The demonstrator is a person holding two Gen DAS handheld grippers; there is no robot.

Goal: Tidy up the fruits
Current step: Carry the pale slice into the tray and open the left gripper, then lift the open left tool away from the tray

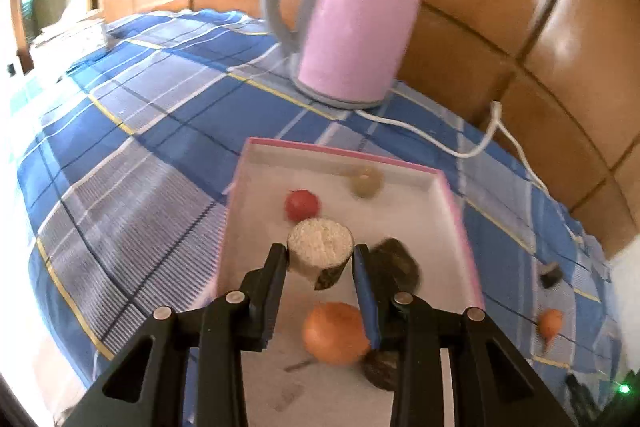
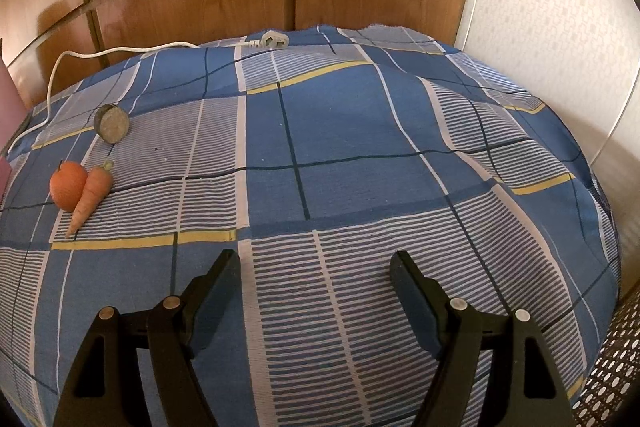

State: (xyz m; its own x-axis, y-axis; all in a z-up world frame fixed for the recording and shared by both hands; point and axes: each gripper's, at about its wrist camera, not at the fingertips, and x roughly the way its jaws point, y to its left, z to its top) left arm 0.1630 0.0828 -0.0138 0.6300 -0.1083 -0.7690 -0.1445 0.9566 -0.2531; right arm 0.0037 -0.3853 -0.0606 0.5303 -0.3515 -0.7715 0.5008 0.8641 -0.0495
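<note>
My left gripper (image 1: 320, 254) is shut on a round cut fruit piece (image 1: 320, 241) with a pale face and dark rind, held over the white tray with a pink rim (image 1: 340, 150). In the tray lie a red fruit (image 1: 302, 205), a blurred greenish fruit (image 1: 366, 183), an orange (image 1: 334, 333) and two dark pieces (image 1: 396, 263). My right gripper (image 2: 316, 267) stands open over bare cloth with nothing between its fingers. Far to its left lie an orange (image 2: 68, 185), a carrot (image 2: 90, 197) leaning on it, and a cut dark-rinded piece (image 2: 112, 123).
A pink kettle (image 1: 352, 15) stands behind the tray, its white cord (image 1: 440, 143) running right to a plug (image 2: 276, 39). Blue checked cloth (image 2: 340, 131) covers the table. Wooden panels rise behind, and a white wall is on the right.
</note>
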